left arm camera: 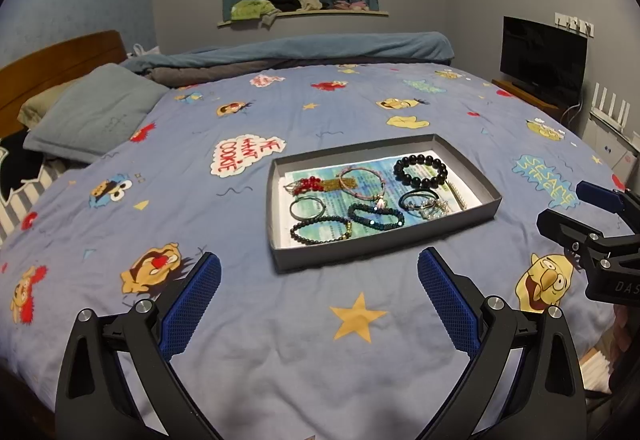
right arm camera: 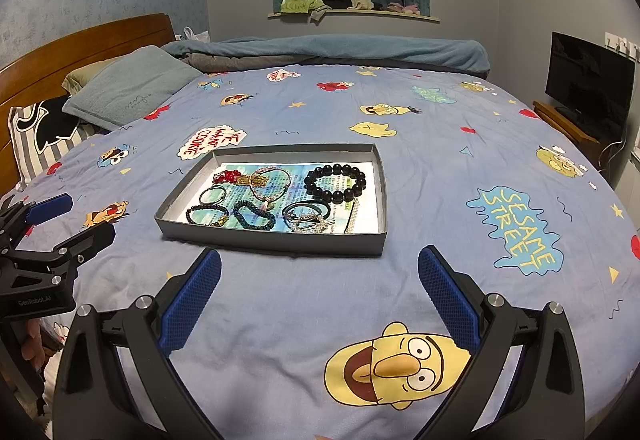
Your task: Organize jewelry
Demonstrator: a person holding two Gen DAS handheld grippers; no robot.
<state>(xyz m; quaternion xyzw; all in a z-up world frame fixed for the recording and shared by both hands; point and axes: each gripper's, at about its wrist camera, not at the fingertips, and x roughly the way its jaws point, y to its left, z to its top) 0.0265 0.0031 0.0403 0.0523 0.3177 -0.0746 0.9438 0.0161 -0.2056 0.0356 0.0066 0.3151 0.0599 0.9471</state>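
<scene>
A shallow grey tray lies on the bed and holds several bracelets. Among them are a black bead bracelet, a red bead piece, a teal bead bracelet and a dark bead bracelet. My left gripper is open and empty, in front of the tray; it also shows in the right wrist view. My right gripper is open and empty, in front of the tray; it shows at the right in the left wrist view.
The bed has a blue cartoon-print cover. Pillows and a wooden headboard are at the left. A rolled blanket lies at the far side. A TV stands at the right.
</scene>
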